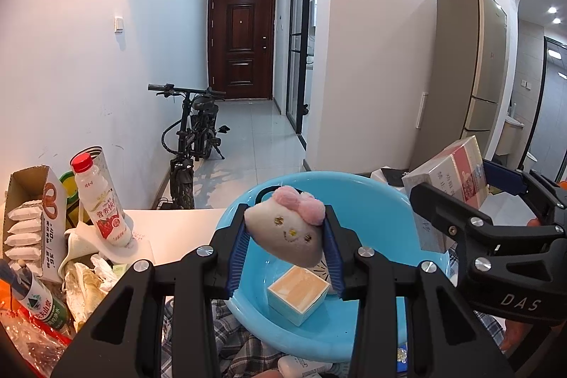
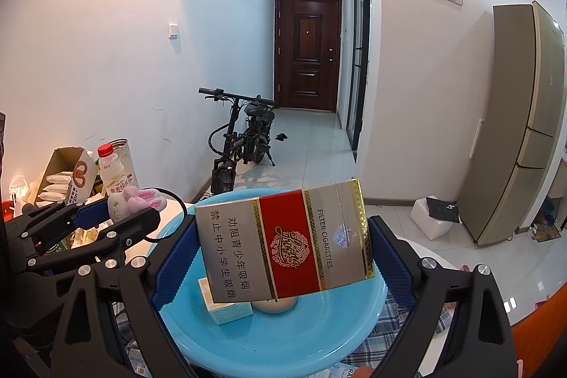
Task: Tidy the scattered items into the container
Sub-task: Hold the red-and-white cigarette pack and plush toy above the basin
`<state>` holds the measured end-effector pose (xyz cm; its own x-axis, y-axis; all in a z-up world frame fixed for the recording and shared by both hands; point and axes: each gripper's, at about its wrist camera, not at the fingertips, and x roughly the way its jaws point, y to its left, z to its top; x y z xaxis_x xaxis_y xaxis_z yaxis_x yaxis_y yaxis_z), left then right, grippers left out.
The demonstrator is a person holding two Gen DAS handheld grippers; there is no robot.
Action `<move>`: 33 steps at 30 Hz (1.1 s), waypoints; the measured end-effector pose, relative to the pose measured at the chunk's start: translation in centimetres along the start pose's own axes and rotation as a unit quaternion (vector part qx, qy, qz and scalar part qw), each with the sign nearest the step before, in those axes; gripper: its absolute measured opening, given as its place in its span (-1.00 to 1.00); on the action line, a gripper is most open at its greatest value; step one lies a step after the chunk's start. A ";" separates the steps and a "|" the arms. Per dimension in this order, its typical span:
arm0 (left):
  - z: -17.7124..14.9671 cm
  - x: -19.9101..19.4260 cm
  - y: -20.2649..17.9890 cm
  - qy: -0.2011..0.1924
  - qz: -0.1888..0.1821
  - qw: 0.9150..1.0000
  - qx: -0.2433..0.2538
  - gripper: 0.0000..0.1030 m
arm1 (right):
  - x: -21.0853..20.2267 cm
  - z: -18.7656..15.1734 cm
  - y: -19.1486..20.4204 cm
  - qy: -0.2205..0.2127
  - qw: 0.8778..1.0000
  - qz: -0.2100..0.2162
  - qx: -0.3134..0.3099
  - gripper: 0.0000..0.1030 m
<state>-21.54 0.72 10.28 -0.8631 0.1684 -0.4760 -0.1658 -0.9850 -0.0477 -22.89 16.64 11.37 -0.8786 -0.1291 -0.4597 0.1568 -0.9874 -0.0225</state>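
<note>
In the left wrist view my left gripper (image 1: 287,218) is shut on a white plush toy (image 1: 283,236) with a pink bow. It holds the toy above the blue basin (image 1: 375,218). A small box (image 1: 297,293) with teal sides and an orange top lies inside the basin. My right gripper (image 2: 283,232) is shut on a silver and red cigarette box (image 2: 287,240), which hangs over the same basin (image 2: 283,342). The small box (image 2: 226,307) and a round cream item (image 2: 276,305) lie beneath it. The left gripper (image 2: 120,215) with the plush toy (image 2: 136,202) shows at the left.
Left of the basin stand a red-capped milk drink bottle (image 1: 102,201), an open cardboard box of snack packets (image 1: 28,225), a green-labelled water bottle (image 1: 42,300) and crumpled wrappers. A plaid cloth (image 1: 187,335) lies under the basin. A bicycle (image 1: 191,137) is parked beyond the table.
</note>
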 end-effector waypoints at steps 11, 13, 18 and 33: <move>-0.1 0.2 0.2 0.003 0.003 1.000 -0.001 -0.27 | -0.1 0.1 -0.2 0.000 1.000 0.001 0.001 0.82; -0.1 0.3 0.2 0.003 0.004 1.000 -0.001 -0.27 | -0.1 0.1 -0.3 0.000 1.000 0.002 0.001 0.82; -0.1 0.4 0.1 0.003 0.011 1.000 0.003 -0.28 | -0.2 0.1 -0.3 0.001 1.000 0.000 0.000 0.82; -0.1 0.3 0.0 0.002 0.013 1.000 0.001 -0.30 | -0.3 -0.1 -0.6 0.001 1.000 -0.002 0.001 0.82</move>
<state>-21.75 0.81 10.04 -0.8655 0.1417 -0.4804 -0.1437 -0.9891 -0.0328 -22.72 17.30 11.44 -0.8786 -0.1259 -0.4607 0.1532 -0.9880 -0.0221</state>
